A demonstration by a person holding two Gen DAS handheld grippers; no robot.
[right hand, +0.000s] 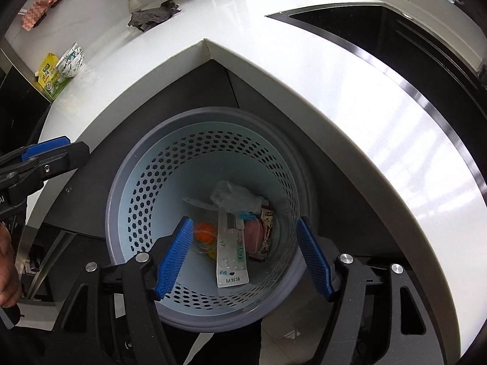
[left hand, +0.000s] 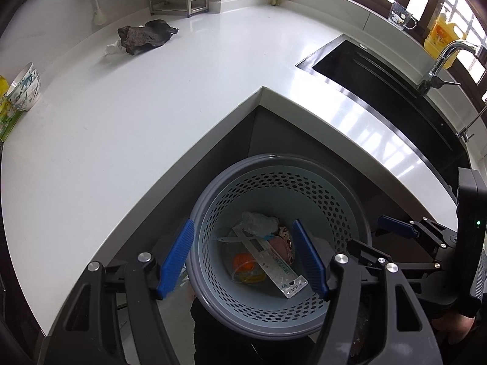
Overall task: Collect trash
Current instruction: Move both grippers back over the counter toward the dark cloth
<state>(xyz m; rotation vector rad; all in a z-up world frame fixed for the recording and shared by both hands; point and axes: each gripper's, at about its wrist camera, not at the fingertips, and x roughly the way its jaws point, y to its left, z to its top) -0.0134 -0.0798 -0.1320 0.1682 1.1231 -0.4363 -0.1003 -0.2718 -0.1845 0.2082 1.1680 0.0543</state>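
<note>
Below:
- round pale-blue plastic bin (right hand: pixel 146 200), wall pierced with hexagonal holes, standing in the counter's (left hand: pixel 152 115) inner corner;
- inside: flat clear blister pack (right hand: pixel 232 254), crumpled plastic bag (right hand: pixel 234 196), orange wrapper (right hand: pixel 203 231), red snack packet (right hand: pixel 265 234);
- left gripper (left hand: pixel 243 257) and right gripper (right hand: pixel 245 255), ribbed blue pads, jaws apart and empty above it.

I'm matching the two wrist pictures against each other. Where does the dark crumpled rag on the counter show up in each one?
Left wrist: dark rag at upper left, on the white counter, far behind the basket.
Right wrist: dark rag near top, left of centre, on the counter.
Shared landmark: the counter's inner corner above the basket.
</note>
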